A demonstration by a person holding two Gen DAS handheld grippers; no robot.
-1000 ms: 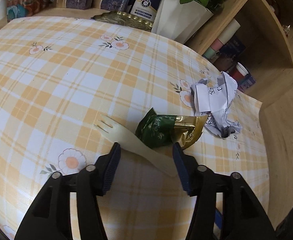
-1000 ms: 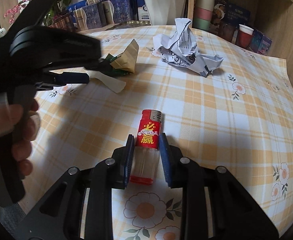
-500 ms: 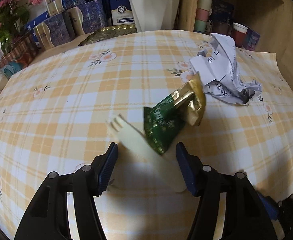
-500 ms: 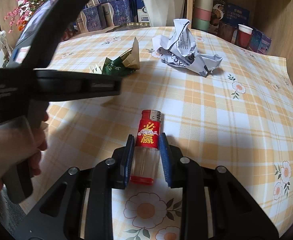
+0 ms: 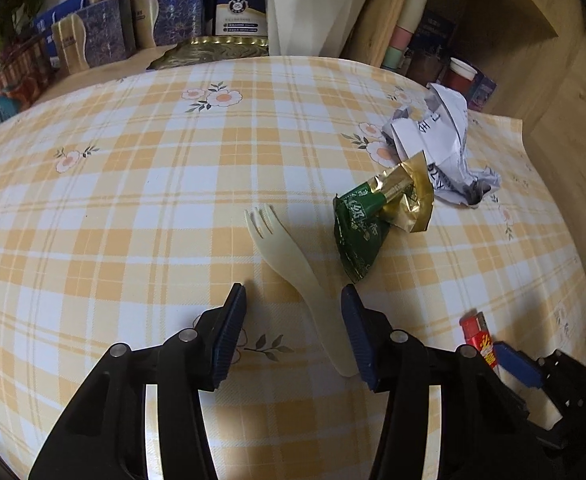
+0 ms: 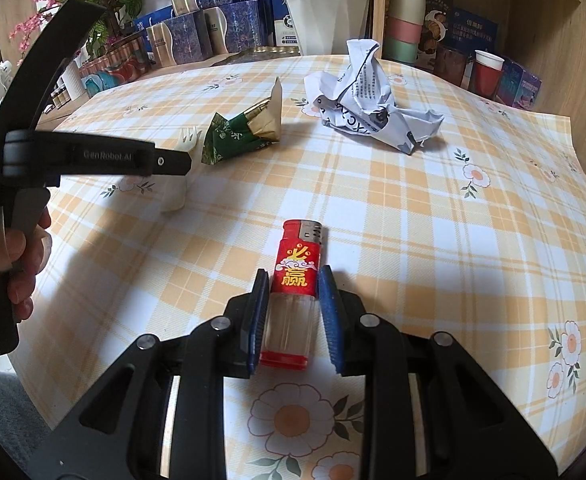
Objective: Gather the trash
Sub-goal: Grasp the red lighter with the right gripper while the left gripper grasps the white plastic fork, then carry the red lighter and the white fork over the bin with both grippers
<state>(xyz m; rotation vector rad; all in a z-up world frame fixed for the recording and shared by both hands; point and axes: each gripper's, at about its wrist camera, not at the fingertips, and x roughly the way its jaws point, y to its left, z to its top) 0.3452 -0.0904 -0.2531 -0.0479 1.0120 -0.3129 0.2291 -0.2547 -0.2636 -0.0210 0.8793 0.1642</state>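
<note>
Green wrapper (image 5: 367, 224) and crumpled paper (image 5: 437, 148) crowd the fork (image 5: 293, 264) between closing, untouching left fingers (image 5: 233, 328).

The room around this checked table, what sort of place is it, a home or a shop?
Probably a home living or dining corner: a flowered checked tablecloth, a white potted plant, and wooden shelves holding stacked cups and boxes.

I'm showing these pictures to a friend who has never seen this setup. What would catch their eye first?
Probably the red lighter, clamped between the right tongs low over the yellow checked tablecloth. Next, the left tongs, jaws just closing, astride the handle of a cream plastic fork without pinching it. Behind the fork lie a green-and-gold wrapper and crumpled printed paper.
</note>
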